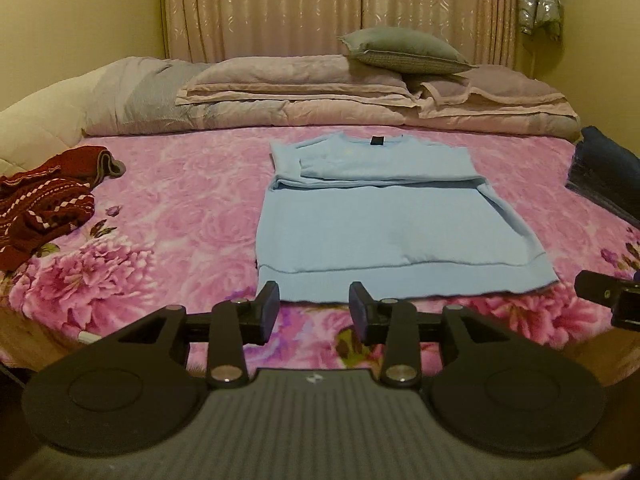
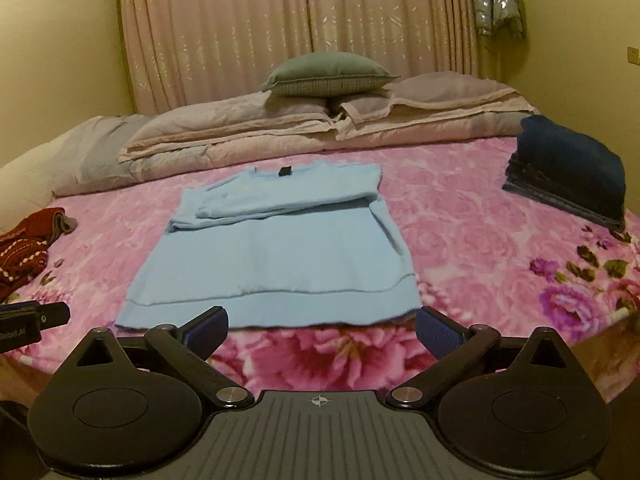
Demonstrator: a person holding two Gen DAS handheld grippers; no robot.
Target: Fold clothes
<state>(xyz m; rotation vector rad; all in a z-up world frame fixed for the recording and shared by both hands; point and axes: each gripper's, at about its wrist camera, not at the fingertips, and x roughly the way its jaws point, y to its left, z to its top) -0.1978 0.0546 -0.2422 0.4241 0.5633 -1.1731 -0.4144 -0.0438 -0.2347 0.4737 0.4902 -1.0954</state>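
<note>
A light blue sweater (image 1: 394, 236) lies flat on the pink floral bedspread (image 1: 180, 216), sleeves folded across its chest, hem toward me; it also shows in the right wrist view (image 2: 276, 264). My left gripper (image 1: 314, 314) is open and empty, just short of the hem's left part. My right gripper (image 2: 322, 330) is wide open and empty, just short of the hem's middle. A tip of the right gripper shows in the left wrist view (image 1: 600, 292). A tip of the left gripper shows in the right wrist view (image 2: 36, 318).
A crumpled red patterned knit (image 1: 44, 204) lies at the left; it also shows in the right wrist view (image 2: 24, 248). A folded dark blue pile (image 2: 568, 168) sits at the right. Folded quilts (image 1: 320, 92) and a grey pillow (image 1: 404, 50) line the far side before curtains.
</note>
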